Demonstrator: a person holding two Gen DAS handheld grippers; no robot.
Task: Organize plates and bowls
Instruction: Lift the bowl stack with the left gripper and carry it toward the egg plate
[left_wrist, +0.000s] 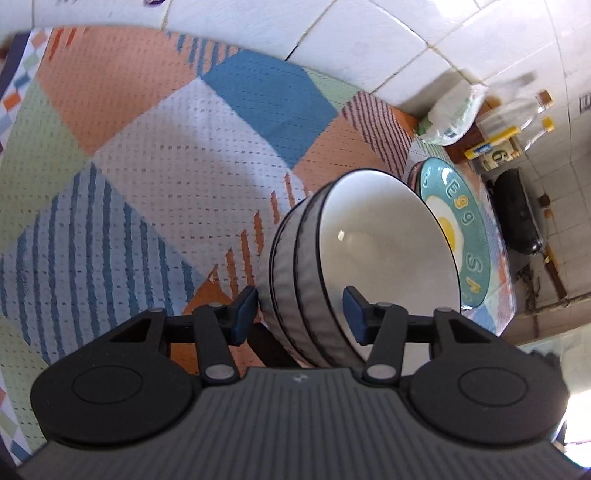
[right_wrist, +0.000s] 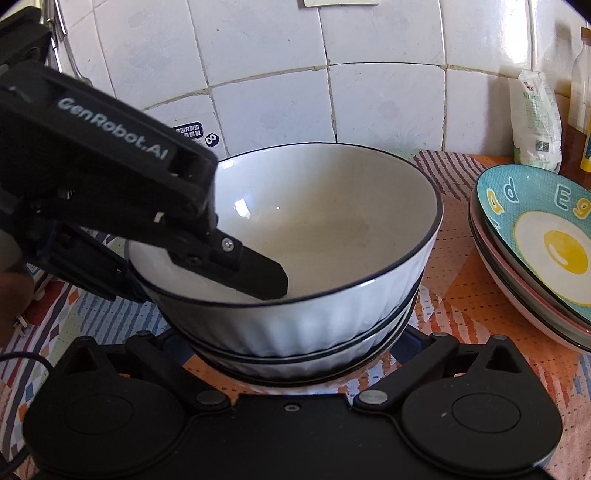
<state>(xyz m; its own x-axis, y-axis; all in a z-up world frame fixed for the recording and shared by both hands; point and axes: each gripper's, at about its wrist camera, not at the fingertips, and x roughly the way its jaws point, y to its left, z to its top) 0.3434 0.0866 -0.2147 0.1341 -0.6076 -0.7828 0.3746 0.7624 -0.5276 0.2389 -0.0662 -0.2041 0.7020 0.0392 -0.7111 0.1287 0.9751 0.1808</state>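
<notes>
The left gripper (right_wrist: 207, 266) tilts downward from the left, jaws partly open astride the rim of the stacked white ribbed bowls (right_wrist: 306, 280), one finger inside and one outside; whether the pads press is unclear. The right gripper (right_wrist: 291, 347) gapes wide around the stack's base, holding nothing. Glossy egg-print plates (right_wrist: 535, 236) sit stacked to the right on a woven patterned cloth (left_wrist: 147, 155).
</notes>
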